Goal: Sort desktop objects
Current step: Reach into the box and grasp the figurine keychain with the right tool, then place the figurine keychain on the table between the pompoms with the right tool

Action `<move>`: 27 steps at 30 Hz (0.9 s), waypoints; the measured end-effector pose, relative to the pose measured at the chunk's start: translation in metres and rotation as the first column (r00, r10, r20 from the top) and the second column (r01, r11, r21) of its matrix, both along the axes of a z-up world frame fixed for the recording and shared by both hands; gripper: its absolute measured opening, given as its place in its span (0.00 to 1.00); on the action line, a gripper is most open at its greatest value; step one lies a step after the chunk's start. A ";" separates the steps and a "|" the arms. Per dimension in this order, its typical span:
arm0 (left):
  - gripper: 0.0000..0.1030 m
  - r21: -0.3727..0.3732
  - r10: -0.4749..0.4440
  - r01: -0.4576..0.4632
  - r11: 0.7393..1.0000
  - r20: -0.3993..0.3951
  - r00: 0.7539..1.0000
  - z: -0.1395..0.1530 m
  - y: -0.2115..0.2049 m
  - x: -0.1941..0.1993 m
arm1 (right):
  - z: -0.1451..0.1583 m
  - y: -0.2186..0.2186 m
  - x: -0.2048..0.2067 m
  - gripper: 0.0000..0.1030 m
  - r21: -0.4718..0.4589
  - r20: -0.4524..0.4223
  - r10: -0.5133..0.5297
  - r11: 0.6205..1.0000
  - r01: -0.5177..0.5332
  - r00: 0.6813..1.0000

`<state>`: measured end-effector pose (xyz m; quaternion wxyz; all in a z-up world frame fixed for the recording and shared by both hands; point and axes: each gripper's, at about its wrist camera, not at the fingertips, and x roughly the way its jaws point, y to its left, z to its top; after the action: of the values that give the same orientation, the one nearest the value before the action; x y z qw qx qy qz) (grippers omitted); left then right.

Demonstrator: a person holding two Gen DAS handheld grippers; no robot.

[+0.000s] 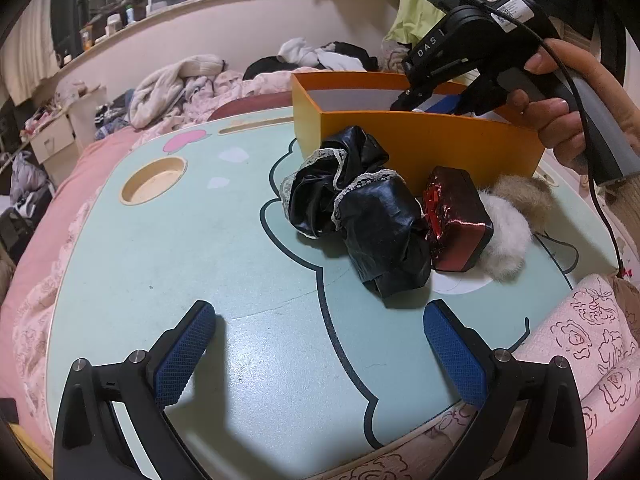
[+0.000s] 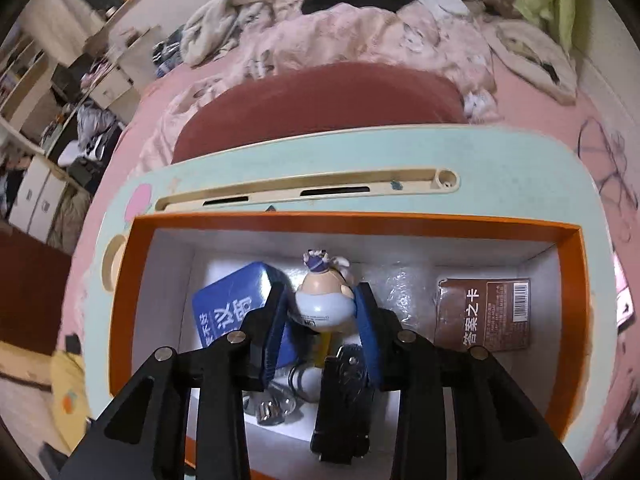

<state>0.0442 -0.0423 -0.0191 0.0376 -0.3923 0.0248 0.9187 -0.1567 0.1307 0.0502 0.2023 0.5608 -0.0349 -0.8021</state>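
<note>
Right claw (image 2: pixel 322 312): clamped on figurine (image 2: pixel 322 304) — held directly over orange box (image 2: pixel 360 222), interior straight below.
Left claw (image 1: pixel 320 344): apart, empty — black cloth (image 1: pixel 360 208) is seen ahead, slightly right, on counter (image 1: pixel 180 260).

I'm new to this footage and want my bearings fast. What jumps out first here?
The orange box at the far side of the mint-green lap table stands out, with the right gripper lowered into it, shut on a small figurine beside a blue box and a brown packet. Outside it, a pile remains: black satin cloth, a red foil box and fur pompoms. The left gripper hovers open.
</note>
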 end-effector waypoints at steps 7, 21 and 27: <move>1.00 0.001 -0.001 0.001 1.000 -0.001 1.000 -0.001 -0.001 0.001 | -0.008 0.035 -0.003 0.35 -0.208 0.063 -0.014 0.978 0.027 0.998; 1.00 0.001 -0.001 0.001 1.000 -0.002 1.000 0.000 -0.001 0.003 | 0.090 0.050 0.127 0.35 -0.330 -0.359 0.065 0.925 -0.191 0.931; 1.00 0.001 -0.002 0.002 1.000 -0.002 1.000 0.000 -0.001 0.004 | 0.063 0.045 0.171 0.35 -0.244 -0.370 0.168 0.931 -0.271 0.914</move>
<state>0.0480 -0.0436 -0.0190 0.0388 -0.3912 0.0247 0.9192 0.0141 0.1752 0.1134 0.3750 0.3770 -0.0526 -0.8453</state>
